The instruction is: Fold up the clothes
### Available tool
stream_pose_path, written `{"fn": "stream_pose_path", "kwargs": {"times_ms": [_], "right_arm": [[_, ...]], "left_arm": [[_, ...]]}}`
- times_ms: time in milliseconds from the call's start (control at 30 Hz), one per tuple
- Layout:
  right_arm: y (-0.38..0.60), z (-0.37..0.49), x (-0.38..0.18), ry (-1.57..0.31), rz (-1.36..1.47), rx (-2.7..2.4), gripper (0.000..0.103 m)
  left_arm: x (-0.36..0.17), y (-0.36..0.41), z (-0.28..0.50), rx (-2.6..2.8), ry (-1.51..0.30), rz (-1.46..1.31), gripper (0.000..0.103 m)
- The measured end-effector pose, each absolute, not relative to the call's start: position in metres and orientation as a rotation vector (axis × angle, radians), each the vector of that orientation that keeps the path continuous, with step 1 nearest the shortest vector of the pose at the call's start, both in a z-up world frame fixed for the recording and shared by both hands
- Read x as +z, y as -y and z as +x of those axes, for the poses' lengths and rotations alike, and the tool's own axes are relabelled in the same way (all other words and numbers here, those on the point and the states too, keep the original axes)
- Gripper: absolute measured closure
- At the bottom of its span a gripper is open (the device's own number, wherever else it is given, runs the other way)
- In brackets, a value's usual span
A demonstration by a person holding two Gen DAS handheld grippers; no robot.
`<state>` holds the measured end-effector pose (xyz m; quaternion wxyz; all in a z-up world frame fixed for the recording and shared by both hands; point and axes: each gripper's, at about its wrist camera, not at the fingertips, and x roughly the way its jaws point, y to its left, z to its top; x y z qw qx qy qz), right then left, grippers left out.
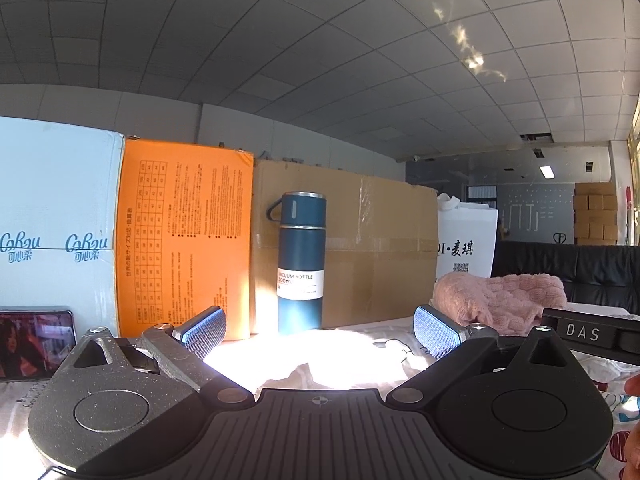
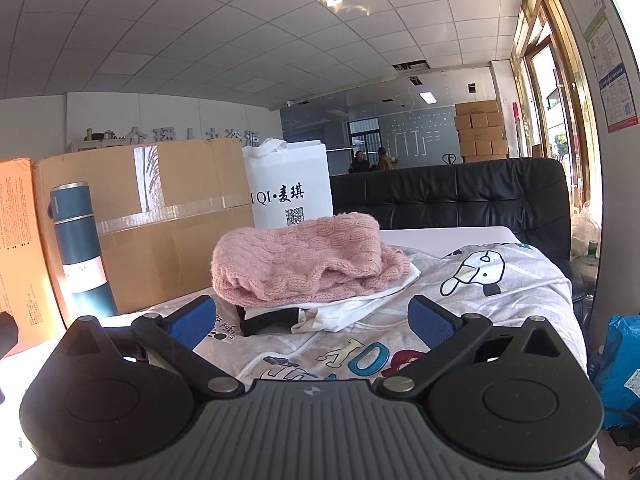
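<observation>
A pink knitted sweater [image 2: 296, 256] lies folded on top of white and black folded clothes [image 2: 320, 314] at the back of the table. It also shows in the left wrist view [image 1: 500, 296]. A light printed garment with cartoon ducks and letters [image 2: 460, 304] is spread flat under my right gripper [image 2: 314, 322], which is open and empty just in front of the pile. My left gripper [image 1: 320, 330] is open and empty over the sunlit cloth [image 1: 320, 364]. The right gripper's body [image 1: 588, 332] shows at the left view's right edge.
A blue vacuum bottle [image 1: 300, 264] stands upright at the back against a brown carton [image 1: 360, 256]. An orange box [image 1: 184, 240], a pale tissue carton [image 1: 56, 216], a phone [image 1: 36, 342] and a white bag [image 2: 292, 188] line the back. A black sofa [image 2: 480, 196] is behind.
</observation>
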<state>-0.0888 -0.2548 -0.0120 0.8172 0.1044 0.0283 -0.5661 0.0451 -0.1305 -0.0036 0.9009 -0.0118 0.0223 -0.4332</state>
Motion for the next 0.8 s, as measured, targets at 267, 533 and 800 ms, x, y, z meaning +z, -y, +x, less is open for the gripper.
{"fn": "stream_pose_path", "kwargs": {"times_ms": [267,533,800], "right_arm": [[0.2547,-0.0867,-0.0132,-0.081,0.213,-1.207,0.0],[0.2549,-0.0832,-0.0147,-0.101,0.198,-1.205,0.0],[0.2559,-0.0818,-0.0154,-0.11,0.192,-1.203,0.0]], "left_arm": [[-0.0037,0.1302,0.0463,-0.897,-0.053,-0.031,0.001],[-0.0034,0.1299,0.0455,-0.895,-0.056,-0.034,0.001],[-0.0034,0.131,0.0467,-0.895,-0.067,-0.031,0.001]]}}
